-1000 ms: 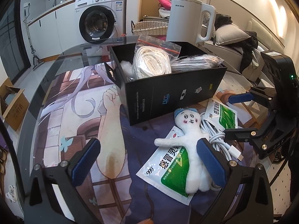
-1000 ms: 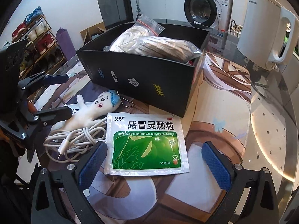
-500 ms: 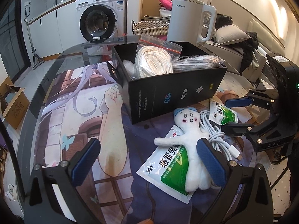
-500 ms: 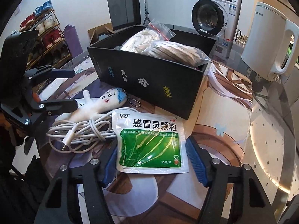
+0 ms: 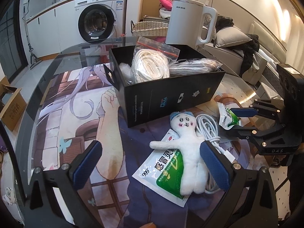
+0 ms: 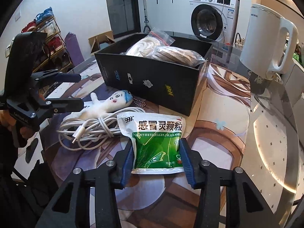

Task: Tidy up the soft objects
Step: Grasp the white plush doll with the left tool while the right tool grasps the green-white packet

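Sachet in my right claw: the green-and-white granule sachet (image 6: 157, 144) sits between the blue pads of the right claw (image 6: 156, 157). The jaws have just been closing, and the pouch now bows up between them, so I read the pads as pressing its two side edges. From the left wrist view it looks crumpled and raised off the tabletop (image 5: 57, 114).
Why held there: I judge a side-edge pinch suits a thin, floppy pouch, which would be hard to get under lying flat.
Second sachet: a matching sachet (image 5: 161, 172) lies flat, partly under the white plush doll (image 5: 187, 150), so the doll has to come off first.
Doll: it lies on its back just in front of the black box (image 6: 152, 81), with its bead chain toward the box wall.
Cable: the coiled white charging cable (image 6: 91, 129) touches the doll and lies beside the held sachet; I judge it could snag on a lift.
Box: open-topped, already holding bagged white rope and other bagged bundles, so it looks like the destination.
Left claw: the left claw (image 5: 152, 163) hangs wide open over the doll and the flat sachet, gripping nothing.
Kettle: a white electric kettle (image 6: 266, 41) stands behind the box, clear of the work.
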A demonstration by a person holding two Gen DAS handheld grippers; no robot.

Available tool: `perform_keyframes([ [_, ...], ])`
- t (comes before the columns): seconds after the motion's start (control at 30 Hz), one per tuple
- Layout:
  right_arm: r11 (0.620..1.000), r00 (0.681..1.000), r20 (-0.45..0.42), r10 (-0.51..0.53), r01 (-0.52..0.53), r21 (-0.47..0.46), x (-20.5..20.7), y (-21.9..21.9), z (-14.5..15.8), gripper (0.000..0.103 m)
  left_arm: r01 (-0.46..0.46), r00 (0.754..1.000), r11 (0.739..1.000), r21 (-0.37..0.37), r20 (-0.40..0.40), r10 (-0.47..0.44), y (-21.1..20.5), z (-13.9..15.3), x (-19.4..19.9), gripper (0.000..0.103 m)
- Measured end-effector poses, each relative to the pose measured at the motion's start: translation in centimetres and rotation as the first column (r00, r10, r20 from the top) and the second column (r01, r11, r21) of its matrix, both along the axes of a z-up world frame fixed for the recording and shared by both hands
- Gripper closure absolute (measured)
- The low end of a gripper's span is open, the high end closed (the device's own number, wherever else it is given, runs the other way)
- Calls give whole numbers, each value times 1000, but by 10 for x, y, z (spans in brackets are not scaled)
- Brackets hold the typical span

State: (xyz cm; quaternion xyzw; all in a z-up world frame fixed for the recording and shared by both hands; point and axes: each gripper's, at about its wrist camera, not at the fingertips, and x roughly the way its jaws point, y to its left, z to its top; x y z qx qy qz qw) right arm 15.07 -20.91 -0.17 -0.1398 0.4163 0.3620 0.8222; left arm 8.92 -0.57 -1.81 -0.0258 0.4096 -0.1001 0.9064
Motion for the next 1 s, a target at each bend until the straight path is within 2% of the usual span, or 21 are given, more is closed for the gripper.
perform_keyframes([
  [0.17, 1000, 1000, 19, -12, 12, 20, -9, -3, 7, 57, 19, 1000, 1000, 2, -24, -19, -9, -2, 7, 0],
  [0.3, 999, 999, 26, -22, 21, 26, -12, -7, 12, 57, 50, 998, 998, 36, -49, -48, -21, -6, 9, 0],
  [0.57, 999, 999, 28, -36, 35, 31, -11, -14, 14, 57, 71, 994, 997, 11, -90, -70, -26, -10, 12, 2],
  [0.63, 999, 999, 28, -35, 34, 33, -11, -14, 14, 57, 73, 992, 997, 23, -100, -70, -27, -12, 13, 17],
  [0.7, 999, 999, 28, -35, 34, 34, -11, -13, 14, 57, 83, 991, 996, 36, -107, -79, -28, -16, 13, 21],
  [0.77, 999, 999, 29, -36, 35, 35, -11, -13, 14, 57, 95, 991, 995, 26, -98, -92, -29, -15, 11, 30],
  [0.8, 999, 999, 28, -35, 34, 36, -11, -13, 14, 57, 101, 991, 995, 27, -93, -98, -30, -14, 10, 41],
  [0.97, 999, 999, 27, -34, 33, 36, -11, -13, 14, 57, 134, 989, 990, 34, -68, -131, -34, -10, 4, 60],
  [1.0, 999, 999, 27, -34, 33, 36, -11, -13, 14, 57, 139, 989, 990, 35, -63, -137, -34, -9, 2, 68],
])
